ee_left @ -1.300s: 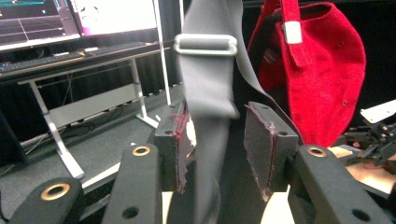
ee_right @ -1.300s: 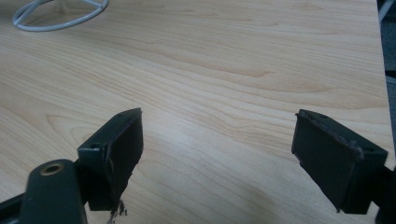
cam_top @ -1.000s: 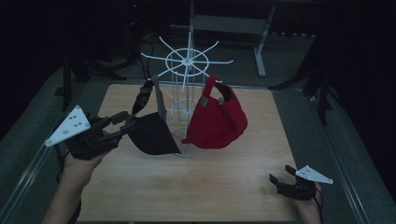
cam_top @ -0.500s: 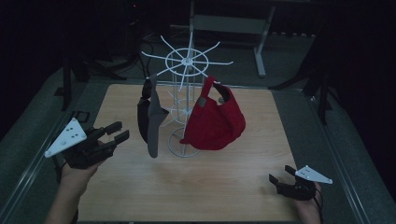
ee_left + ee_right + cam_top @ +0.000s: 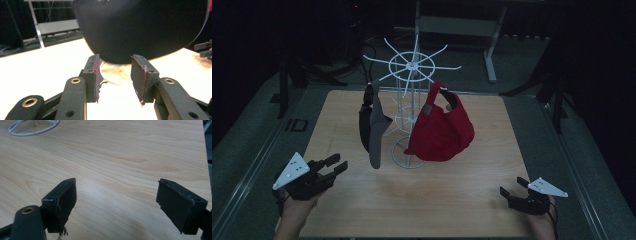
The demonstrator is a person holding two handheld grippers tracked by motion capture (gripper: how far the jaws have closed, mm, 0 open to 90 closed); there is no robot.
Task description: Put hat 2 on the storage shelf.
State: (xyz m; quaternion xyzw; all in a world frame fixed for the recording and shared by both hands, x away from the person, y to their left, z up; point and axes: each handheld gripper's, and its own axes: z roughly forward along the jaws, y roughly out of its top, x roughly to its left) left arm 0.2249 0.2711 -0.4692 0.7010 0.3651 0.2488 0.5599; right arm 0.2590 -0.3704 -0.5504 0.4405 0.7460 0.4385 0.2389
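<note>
The black cap (image 5: 373,127) hangs from one arm of the white wire rack (image 5: 409,65), on the rack's left side in the high view, turned edge-on so that its brim points down toward the table (image 5: 452,200). It hangs clear of the wood and touches neither gripper. In the left gripper view the same cap (image 5: 140,27) is a broad dark dome just above and beyond the jaw tips, with the ring-shaped foot of the rack on the table beneath it.

The red cap (image 5: 442,131) hangs on the rack's right side, just beside the black one, with the rack's upright between them.

The left gripper (image 5: 337,167) sits low at the near left of the table, held in the person's left hand (image 5: 294,212), and points toward the black cap. Its jaws stand partly apart, a modest gap between the pads, and nothing is between them.

The right gripper (image 5: 511,186) rests at the near right corner of the table, well apart from both caps. In the right gripper view its jaws are spread wide over bare wood, holding nothing, and a curve of the rack's foot (image 5: 32,128) lies at the top left.
</note>
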